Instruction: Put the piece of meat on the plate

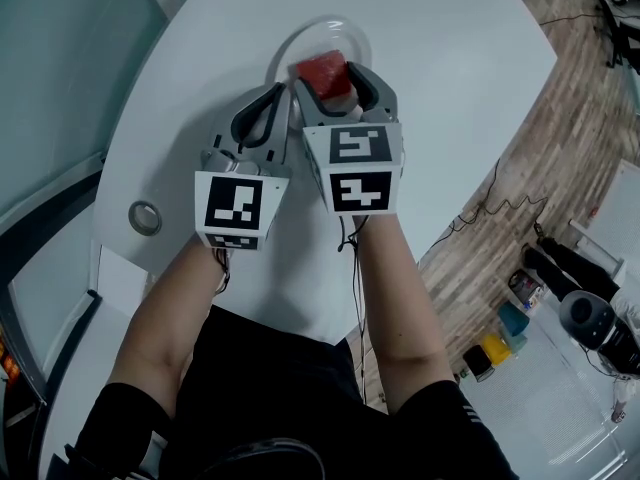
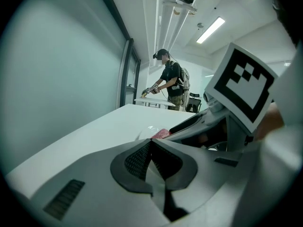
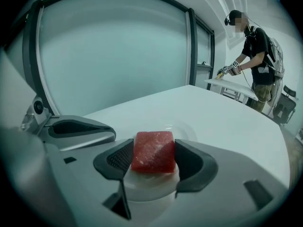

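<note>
**Container.** A clear plate (image 1: 322, 36) (image 3: 187, 129) is sitting toward the far side of the round white table (image 1: 440, 98). The piece of meat (image 1: 322, 72) (image 3: 153, 151), a red rectangular block, is lying over the plate's interior. The right gripper (image 1: 326, 78) (image 3: 153, 158) is clamping it, with one jaw pressing on each side face. The views do not show whether the block's underside is touching the plate.

**Surroundings, left to right.**
1. A grey ring, resembling a tape roll (image 1: 145, 217), is lying flat near the table's left edge, well apart from the plate.
2. The left gripper (image 1: 279, 92) (image 2: 150, 144) is sitting just beside the right gripper, at the plate's near-left rim. Its jaws are pressing fully together, with nothing between them. In the left gripper view, a corner of the meat (image 2: 161, 134) is showing just past the tips.
3. The right gripper's body is covering the near part of the plate in the head view.
4. A dark cable (image 1: 490, 204) is trailing across the wooden floor (image 1: 560, 108) to the right of the table.

**Background.** A second person (image 2: 171, 82) (image 3: 258, 56) is bending over another white table (image 3: 232, 86) at the far end of the room.
</note>
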A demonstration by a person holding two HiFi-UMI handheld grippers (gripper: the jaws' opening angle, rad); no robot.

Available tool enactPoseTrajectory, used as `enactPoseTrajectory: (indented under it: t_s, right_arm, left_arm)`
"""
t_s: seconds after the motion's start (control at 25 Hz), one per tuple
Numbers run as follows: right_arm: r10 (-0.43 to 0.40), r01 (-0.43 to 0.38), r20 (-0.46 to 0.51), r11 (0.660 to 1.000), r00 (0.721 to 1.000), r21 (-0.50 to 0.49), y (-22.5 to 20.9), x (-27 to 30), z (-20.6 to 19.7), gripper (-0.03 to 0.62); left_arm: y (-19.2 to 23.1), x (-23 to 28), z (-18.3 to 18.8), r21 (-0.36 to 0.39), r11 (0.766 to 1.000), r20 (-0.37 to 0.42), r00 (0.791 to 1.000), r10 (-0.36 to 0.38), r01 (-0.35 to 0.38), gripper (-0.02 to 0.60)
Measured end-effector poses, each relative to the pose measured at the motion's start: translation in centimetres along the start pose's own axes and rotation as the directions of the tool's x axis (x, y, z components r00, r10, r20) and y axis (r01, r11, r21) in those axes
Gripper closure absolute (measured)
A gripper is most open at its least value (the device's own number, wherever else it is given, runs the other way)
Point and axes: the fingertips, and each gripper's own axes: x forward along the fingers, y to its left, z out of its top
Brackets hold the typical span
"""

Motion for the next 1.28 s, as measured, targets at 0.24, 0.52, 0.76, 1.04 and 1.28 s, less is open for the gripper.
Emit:
enactPoseTrajectory:
  t_s: [0.24, 0.52, 0.76, 1.04, 1.28]
  right_arm:
    - [-0.005, 0.005, -0.008, 1.000, 1.000, -0.012, 0.1, 0.1, -0.1, 0.318]
    - [-0.001, 0.001, 0.010, 1.000, 1.000, 0.003, 0.1, -0.1, 0.2, 0.316]
    - [0.004, -0.004, 0.041, 1.000, 0.999, 0.013, 0.1, -1.0, 0.5, 0.316]
    - [-0.003, -0.002, 0.108, 0.999, 0.994, 0.045, 0.2, -4.7, 2.1, 0.316]
    - [-0.004, -0.004, 0.188, 0.999, 0.982, 0.042, 1.3, -9.0, 3.4, 0.318]
  left_arm:
    - [0.1, 0.1, 0.0, -0.001, 1.000, 0.002, 1.000, 0.002, -0.002, 0.580]
    - [0.0, -0.1, 0.2, -0.002, 1.000, 0.001, 1.000, 0.001, -0.001, 0.580]
    - [-0.2, -0.4, 0.7, 0.012, 1.000, 0.004, 1.000, 0.002, -0.002, 0.580]
    - [-1.0, -1.9, 2.7, 0.036, 0.999, 0.024, 1.000, 0.002, -0.003, 0.580]
    - [-2.3, -4.2, 4.6, 0.058, 0.998, 0.059, 0.998, -0.008, 0.004, 0.580]
